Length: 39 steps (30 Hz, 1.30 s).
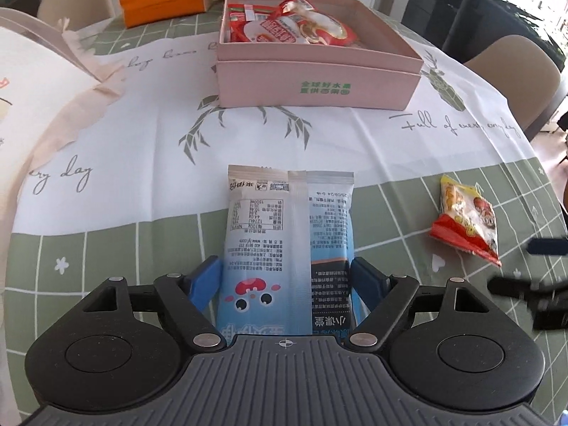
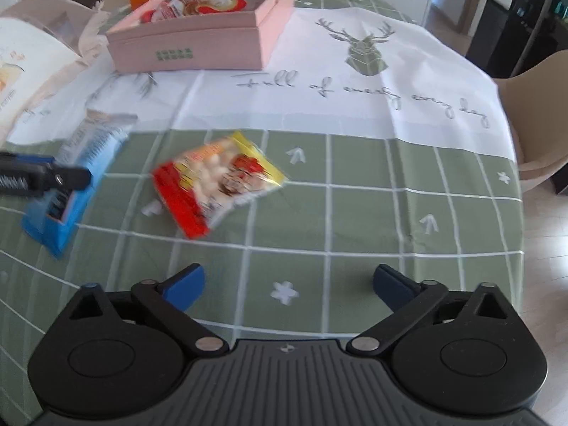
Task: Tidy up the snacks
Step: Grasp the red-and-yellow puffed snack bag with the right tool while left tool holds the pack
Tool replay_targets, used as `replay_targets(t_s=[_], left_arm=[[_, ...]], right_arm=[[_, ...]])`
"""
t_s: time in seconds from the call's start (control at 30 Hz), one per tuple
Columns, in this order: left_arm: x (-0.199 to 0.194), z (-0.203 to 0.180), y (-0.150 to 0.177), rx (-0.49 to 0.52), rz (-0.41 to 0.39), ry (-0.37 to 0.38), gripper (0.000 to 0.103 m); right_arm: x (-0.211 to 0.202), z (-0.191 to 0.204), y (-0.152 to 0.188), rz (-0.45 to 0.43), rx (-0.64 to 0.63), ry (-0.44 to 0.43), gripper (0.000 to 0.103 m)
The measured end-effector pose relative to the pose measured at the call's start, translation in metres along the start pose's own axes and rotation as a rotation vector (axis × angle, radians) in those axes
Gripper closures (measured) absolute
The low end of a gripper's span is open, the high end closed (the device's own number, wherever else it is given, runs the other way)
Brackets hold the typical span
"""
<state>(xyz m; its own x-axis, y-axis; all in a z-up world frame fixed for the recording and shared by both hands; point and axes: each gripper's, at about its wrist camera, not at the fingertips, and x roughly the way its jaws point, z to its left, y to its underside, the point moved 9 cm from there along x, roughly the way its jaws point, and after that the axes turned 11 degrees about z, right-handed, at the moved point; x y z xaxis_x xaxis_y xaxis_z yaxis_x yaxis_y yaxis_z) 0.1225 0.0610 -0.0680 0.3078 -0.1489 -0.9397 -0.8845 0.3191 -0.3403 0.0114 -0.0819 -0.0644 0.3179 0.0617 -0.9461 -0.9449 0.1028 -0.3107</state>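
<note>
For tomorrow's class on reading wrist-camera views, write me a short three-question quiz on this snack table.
1. True or false: the right gripper holds the red packet.
2. Between the jaws of the left gripper lies: A) the red packet B) the blue packet C) nothing.
3. Fill in: the packets in the pink box are mostly ___ in colour.
Key: 1 false, its jaws are empty; 2 B; 3 red.
</note>
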Motion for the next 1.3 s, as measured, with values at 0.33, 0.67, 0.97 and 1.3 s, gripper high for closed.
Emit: replay_targets(t_s=[0.33, 0.67, 0.97, 1.3], left_arm=[[-0.002, 0.002, 0.005, 0.002, -0.011, -0.007, 0.018], [-0.004, 0.003, 0.008, -0.012, -0.057, 0.002, 0.017], [-0.004, 0.001, 0.010, -0.015, -0.076, -0.009, 0.016], [-0.002, 0.001, 0.010, -0.022, -0.054, -0.018, 0.016]], right_arm=[[0.011, 0.049, -0.053, -0.044, -0.035, -0.031, 0.028], [-0.002, 0.009, -0.036, -0.029, -0.123, 0.081, 0.025], [-0.008, -0.002, -0.045, -0.003, 0.004, -0.053, 0.025], [0.023, 0.048, -0.080, -0.017, -0.043, -0.052, 0.022]])
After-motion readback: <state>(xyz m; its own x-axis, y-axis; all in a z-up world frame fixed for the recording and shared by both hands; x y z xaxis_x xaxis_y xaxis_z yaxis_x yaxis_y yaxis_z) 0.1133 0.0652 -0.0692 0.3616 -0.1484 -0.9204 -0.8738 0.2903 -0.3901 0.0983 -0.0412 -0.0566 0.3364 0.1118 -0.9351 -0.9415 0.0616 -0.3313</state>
